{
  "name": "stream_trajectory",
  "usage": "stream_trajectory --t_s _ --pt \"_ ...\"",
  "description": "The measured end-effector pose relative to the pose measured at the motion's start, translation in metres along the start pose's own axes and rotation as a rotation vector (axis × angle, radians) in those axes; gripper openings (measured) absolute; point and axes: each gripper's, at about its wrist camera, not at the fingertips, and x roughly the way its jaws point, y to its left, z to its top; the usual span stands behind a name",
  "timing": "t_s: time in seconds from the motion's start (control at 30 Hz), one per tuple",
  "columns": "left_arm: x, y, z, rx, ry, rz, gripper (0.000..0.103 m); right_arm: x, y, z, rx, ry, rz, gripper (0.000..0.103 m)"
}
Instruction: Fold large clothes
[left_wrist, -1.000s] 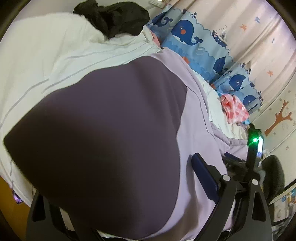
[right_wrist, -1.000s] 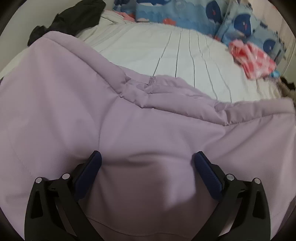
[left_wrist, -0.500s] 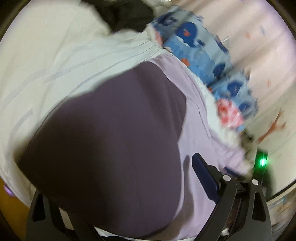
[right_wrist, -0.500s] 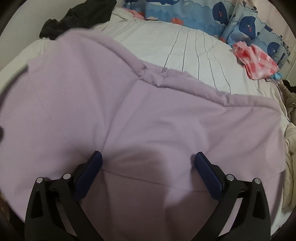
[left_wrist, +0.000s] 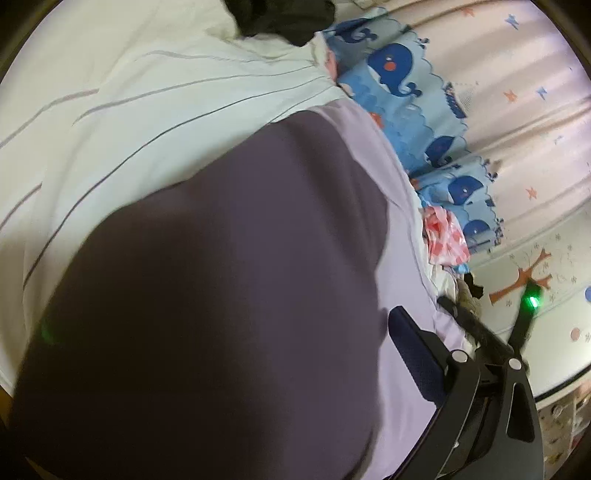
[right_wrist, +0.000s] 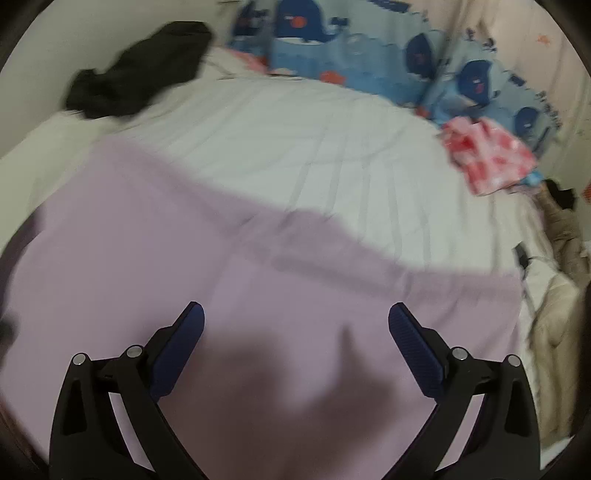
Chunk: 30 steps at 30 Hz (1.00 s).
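Lilac garment (right_wrist: 258, 280) spread over the near edge of the bed (right_wrist: 295, 147), right claw (right_wrist: 295, 345) splayed wide above it, left claw (left_wrist: 413, 354) half-buried so I cannot tell its grip — pinch the hem squarely before folding over.

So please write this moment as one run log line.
lilac garment on bed | right gripper open above | left gripper state unclear

Black garment (right_wrist: 136, 70) and whale-print bedding (right_wrist: 354, 48) on the striped sheet (right_wrist: 295, 147).
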Motion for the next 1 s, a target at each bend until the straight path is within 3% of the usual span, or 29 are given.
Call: stream_trajectory --t_s 0.07,0.13,0.2,0.27,0.33,0.4,0.47,0.53,0.6,0.7,0.8,0.83,0.93,1.0 --pt "0.0 0.001 -0.001 0.002 -0.002 -0.003 0.088 0.04 -0.004 0.011 0.027 0.06 -0.046 0.097" --pt "0.0 -0.003 -0.001 0.023 -0.008 -0.008 0.084 0.102 0.0 0.001 0.021 0.199 -0.027 0.097" --pt "0.003 -0.009 -0.001 0.058 -0.008 0.01 0.083 0.106 0.003 0.004 0.022 0.213 -0.027 0.097" --pt "0.005 -0.006 0.0 0.043 0.001 0.004 0.083 0.094 0.0 0.011 0.009 0.221 -0.02 0.097" --pt "0.006 -0.001 0.002 0.025 0.008 -0.011 0.083 0.054 -0.004 0.006 0.021 0.148 0.03 0.097" --pt "0.005 -0.002 0.002 0.027 0.005 -0.016 0.083 0.018 0.004 -0.008 -0.015 0.081 0.031 0.097" --pt "0.006 -0.002 0.001 0.031 0.003 -0.009 0.083 -0.01 0.014 -0.035 -0.064 0.07 0.018 0.097" --pt "0.007 -0.003 0.001 0.038 0.004 -0.002 0.083 0.0 0.024 -0.06 -0.105 0.132 0.006 0.097" --pt "0.007 -0.008 0.0 0.061 0.001 0.014 0.083 0.013 0.03 -0.076 -0.131 0.096 0.003 0.097" --pt "0.008 -0.005 0.001 0.045 0.005 0.014 0.083 0.006 0.016 -0.061 -0.064 0.155 0.034 0.097" --pt "0.008 -0.001 0.002 0.03 0.003 -0.005 0.083 -0.038 0.028 -0.068 -0.116 0.081 0.025 0.097" --pt "0.008 -0.001 0.001 0.035 -0.001 -0.001 0.083 -0.042 0.035 -0.077 -0.153 0.094 0.019 0.097" --pt "0.005 -0.007 -0.002 0.066 -0.015 0.003 0.082 -0.02 0.053 -0.102 -0.218 0.128 0.004 0.097" --pt "0.001 -0.007 -0.002 0.071 -0.028 -0.007 0.078 -0.02 0.047 -0.097 -0.185 0.165 0.029 0.097"
